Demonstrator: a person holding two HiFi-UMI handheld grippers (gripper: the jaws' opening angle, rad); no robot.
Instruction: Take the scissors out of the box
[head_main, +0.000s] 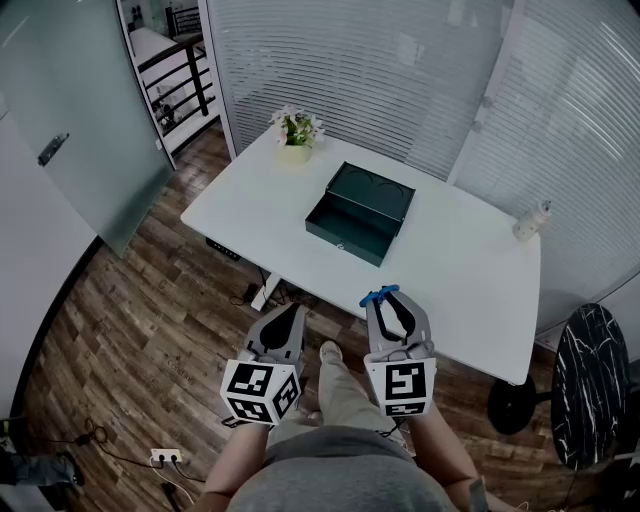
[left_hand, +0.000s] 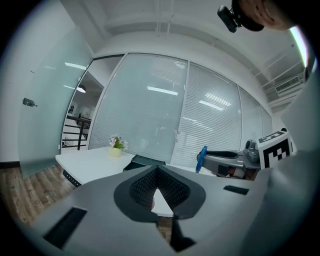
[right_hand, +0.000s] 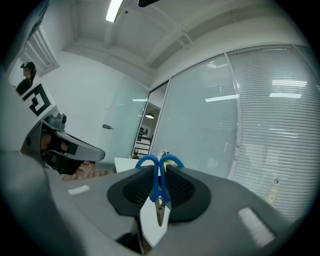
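Blue-handled scissors (right_hand: 159, 186) are clamped in the right claw (right_hand: 160, 169). Its pads press on the handles just below the finger loops, and the blades point back toward the camera (gripping that narrow part probably keeps the pair from swinging or falling open). The dark green box (head_main: 360, 215) lies open on the white table (head_main: 470, 290) with its lid tilted back. It is well apart from both claws, so the scissors are out of it and carried clear of the table edge. The left claw (left_hand: 157, 171) has its tips together with nothing between them. It is held beside the right one and looks idle, since one claw is enough for so light a tool. By my reading, the removal itself is done.
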